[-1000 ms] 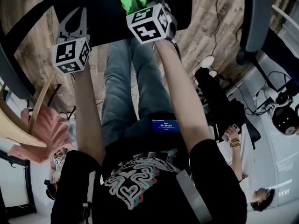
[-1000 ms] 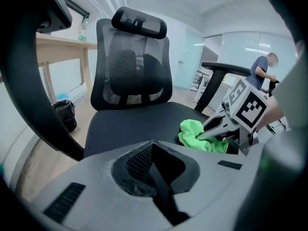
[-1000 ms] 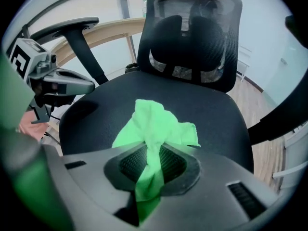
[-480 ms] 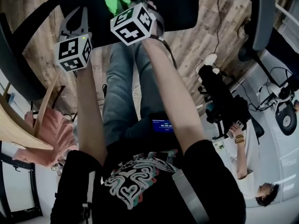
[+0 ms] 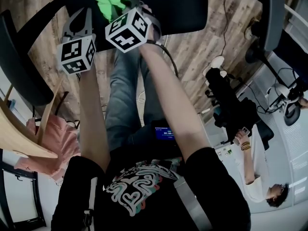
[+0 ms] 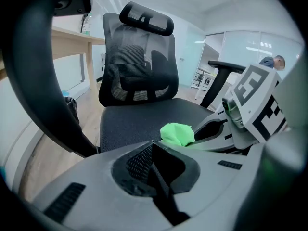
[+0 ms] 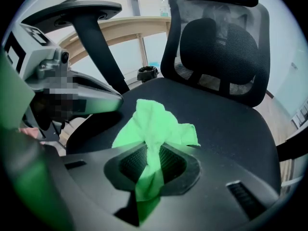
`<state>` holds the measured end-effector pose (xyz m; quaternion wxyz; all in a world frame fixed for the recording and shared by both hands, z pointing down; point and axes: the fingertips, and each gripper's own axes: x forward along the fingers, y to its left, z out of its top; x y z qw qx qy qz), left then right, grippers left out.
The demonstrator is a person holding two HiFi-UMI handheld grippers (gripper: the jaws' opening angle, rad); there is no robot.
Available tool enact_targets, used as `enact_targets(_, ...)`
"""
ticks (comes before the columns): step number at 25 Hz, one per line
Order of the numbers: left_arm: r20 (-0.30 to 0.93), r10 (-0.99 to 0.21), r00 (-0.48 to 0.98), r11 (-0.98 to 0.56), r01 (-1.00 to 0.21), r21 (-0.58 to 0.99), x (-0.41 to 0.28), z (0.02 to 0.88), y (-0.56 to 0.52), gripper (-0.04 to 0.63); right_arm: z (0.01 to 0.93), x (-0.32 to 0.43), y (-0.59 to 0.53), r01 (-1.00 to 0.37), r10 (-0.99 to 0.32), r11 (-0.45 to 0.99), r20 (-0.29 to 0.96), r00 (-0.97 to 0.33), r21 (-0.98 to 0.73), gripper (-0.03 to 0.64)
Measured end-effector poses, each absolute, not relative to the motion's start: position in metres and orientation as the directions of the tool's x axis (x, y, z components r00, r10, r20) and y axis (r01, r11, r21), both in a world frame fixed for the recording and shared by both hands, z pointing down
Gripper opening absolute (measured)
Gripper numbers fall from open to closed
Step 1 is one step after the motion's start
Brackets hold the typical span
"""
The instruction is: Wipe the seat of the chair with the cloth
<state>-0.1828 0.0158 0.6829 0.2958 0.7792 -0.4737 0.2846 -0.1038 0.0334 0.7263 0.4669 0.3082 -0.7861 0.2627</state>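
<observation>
Wood-plank floor lies under a black office chair. The chair's mesh backrest and headrest rise behind a broad dark seat. A pale wood surface stands beyond one side of the chair.

The person holding both tools wears a black T-shirt with a heart-patterned graphic. A small lit screen at the waist shows digits too small to read. Each tool carries a white marker cube printed with black square patterns.

The right gripper has its fingers drawn almost together, pinching a fold of the bright green cloth. A tail of the fabric runs back between the fingers, and the bunched remainder rests on the seat just ahead of the fingertips. From the head view, the cloth sits in the left half of the seat, a little in from the front edge.

The left gripper has its fingers pressed together with nothing between them. It hangs over the seat's front left part, just beside the right gripper. It is near the cloth without gripping it.
</observation>
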Motion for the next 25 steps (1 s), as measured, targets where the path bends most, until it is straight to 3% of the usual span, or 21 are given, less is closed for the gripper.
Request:
enact_targets(11, 0.768, -0.552, 0.325, -0.35, -0.926, 0.14, -0.195, 0.693, 0.019, 0.002, 0.723, -0.131, 0.035, -0.678, -0.225, 0.711, 0.854, -0.469, -0.185, 0.069)
enact_targets(25, 0.781, -0.549, 0.297, -0.324, -0.937, 0.129, -0.171, 0.692, 0.017, 0.002, 0.727, -0.112, 0.039, -0.64, -0.159, 0.734, 0.858, -0.488, -0.228, 0.069)
